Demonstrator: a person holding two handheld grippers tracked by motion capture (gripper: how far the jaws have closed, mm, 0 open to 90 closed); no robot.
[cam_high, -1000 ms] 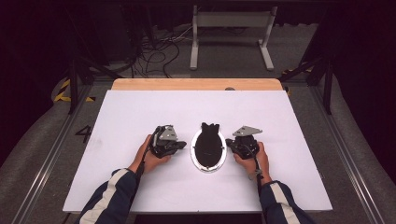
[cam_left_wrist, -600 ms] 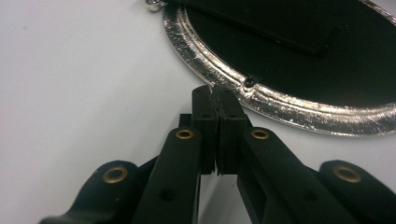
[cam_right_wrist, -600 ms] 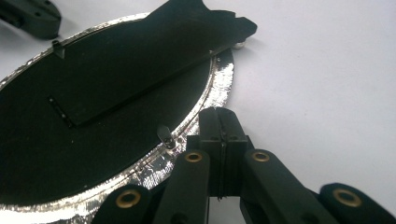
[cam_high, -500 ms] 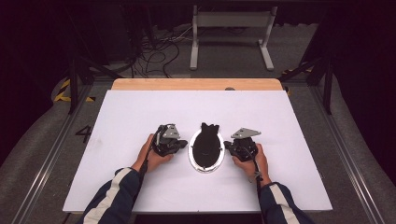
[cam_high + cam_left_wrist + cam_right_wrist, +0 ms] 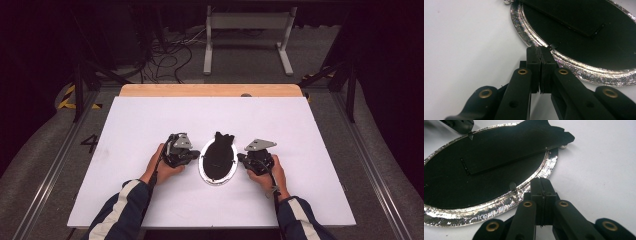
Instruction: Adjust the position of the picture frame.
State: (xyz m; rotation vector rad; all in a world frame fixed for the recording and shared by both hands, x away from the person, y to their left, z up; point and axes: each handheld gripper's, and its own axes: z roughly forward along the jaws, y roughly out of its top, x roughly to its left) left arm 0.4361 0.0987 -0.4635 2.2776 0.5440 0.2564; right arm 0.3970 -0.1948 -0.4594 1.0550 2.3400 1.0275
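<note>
An oval dish with a crinkled silver rim (image 5: 201, 169) lies on the white table, and a black fish-shaped sheet (image 5: 219, 154) covers it, tail pointing away. My left gripper (image 5: 195, 156) is shut, its tips (image 5: 540, 50) against the dish's left rim (image 5: 579, 71) beside a small tab. My right gripper (image 5: 240, 158) is shut too, its tips (image 5: 540, 181) just beside the right rim (image 5: 486, 207), near a small clip (image 5: 513, 187). Nothing shows between either pair of jaws. The sheet's tail (image 5: 554, 132) overhangs the far rim.
The white tabletop (image 5: 310, 130) spreads wide on all sides of the dish, with a wooden strip (image 5: 210, 90) along its far edge. Beyond it are dark floor, cables and a metal stand (image 5: 247, 30). Both forearms wear striped sleeves at the near edge.
The dish and both grippers have shifted slightly to the left together. Both grippers stay shut at its rim.
</note>
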